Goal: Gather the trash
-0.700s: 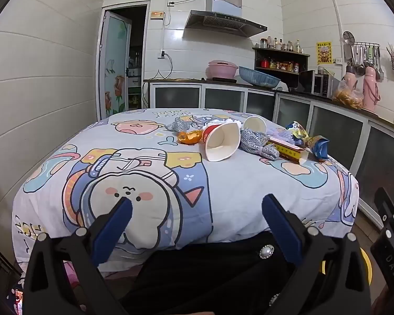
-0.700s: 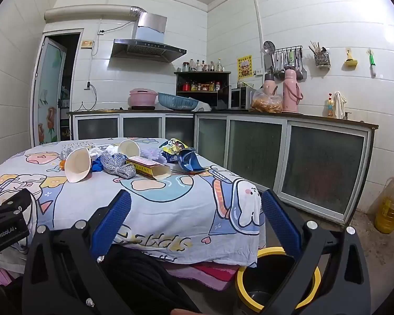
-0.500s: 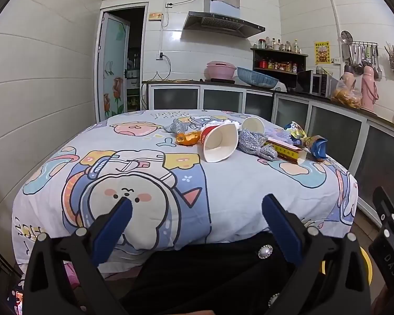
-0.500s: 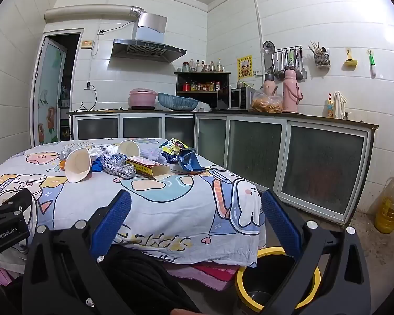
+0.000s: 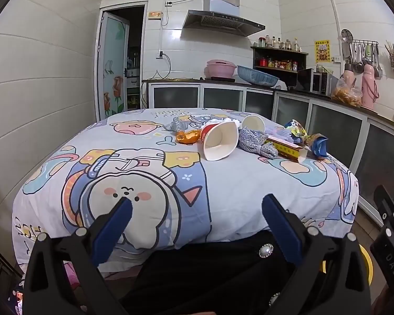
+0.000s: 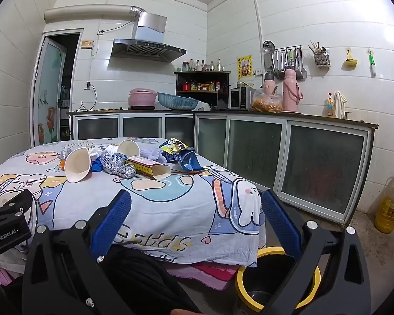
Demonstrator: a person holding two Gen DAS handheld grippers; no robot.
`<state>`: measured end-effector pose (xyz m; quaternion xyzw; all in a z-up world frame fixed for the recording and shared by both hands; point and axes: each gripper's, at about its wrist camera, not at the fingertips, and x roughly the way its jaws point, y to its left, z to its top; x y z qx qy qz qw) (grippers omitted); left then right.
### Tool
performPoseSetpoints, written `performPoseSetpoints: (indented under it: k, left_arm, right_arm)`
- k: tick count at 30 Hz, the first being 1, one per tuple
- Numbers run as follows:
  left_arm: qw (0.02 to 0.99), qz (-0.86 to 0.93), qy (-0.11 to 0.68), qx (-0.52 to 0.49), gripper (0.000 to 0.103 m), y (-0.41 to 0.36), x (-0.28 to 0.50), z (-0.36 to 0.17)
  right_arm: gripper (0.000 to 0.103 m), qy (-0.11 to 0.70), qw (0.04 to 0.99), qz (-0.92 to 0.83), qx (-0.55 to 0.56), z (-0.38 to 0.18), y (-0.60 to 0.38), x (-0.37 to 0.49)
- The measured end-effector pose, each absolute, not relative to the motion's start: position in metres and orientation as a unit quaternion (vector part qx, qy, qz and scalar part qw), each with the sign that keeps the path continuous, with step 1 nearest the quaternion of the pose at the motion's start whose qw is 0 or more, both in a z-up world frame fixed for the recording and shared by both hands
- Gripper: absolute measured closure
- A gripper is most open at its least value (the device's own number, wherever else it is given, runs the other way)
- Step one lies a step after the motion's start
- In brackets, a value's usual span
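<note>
Reaching first for the large white paper cup with a red outside point(image 5: 219, 140), lying on its side mid-surface among the crumpled wrappers point(image 6: 174, 151), suits the left gripper point(image 5: 197, 210); its fingers and the right gripper point(image 6: 197, 207) are spread empty. The cartoon-print cloth point(image 5: 236, 178) covers the surface in a white-tiled kitchen; the yellow-rimmed black bin point(image 6: 249, 273) waits below.

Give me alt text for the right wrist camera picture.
An open blue-padded right claw, holding nothing, faces a table under a cartoon-print cloth strewn with trash: a tipped white paper cup, a long yellow carton, crumpled wrappers. A yellow-rimmed black bin stands below.
</note>
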<state>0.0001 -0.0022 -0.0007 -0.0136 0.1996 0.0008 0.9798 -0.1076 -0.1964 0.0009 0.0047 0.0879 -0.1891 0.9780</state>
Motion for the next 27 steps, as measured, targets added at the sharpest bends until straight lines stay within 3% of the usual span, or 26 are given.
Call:
performPoseSetpoints:
  k: [27]
  left_arm:
    - [0.979, -0.007, 0.201, -0.017, 0.008, -0.0036, -0.0012, -0.0001]
  right_arm:
    - [0.008, 0.090, 0.978, -0.189, 0.006, 0.0003, -0.1977, -0.1068]
